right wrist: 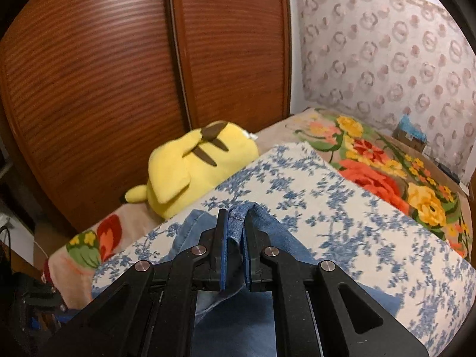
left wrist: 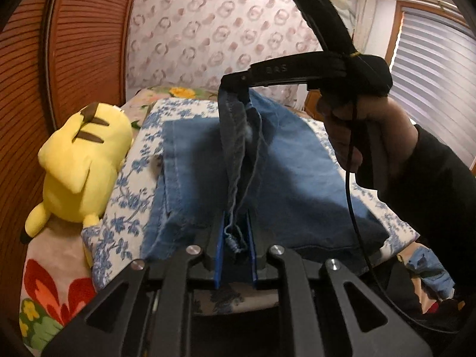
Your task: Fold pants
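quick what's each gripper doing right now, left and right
Left gripper: shut on the frayed hem of the blue denim pants.
Right gripper: shut on a stitched edge of the pants, lifted.

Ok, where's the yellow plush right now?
The yellow plush lies at the left of both wrist views, on the flowered blanket between the wooden doors and the blue-print cloth under the pants.

I see faded blue denim pants [left wrist: 291, 160] on a white cloth with blue flower print [right wrist: 342, 208]. Beside it lies a yellow plush toy with brown stripes [right wrist: 190, 166], before reddish-brown slatted wooden doors [right wrist: 119, 59].
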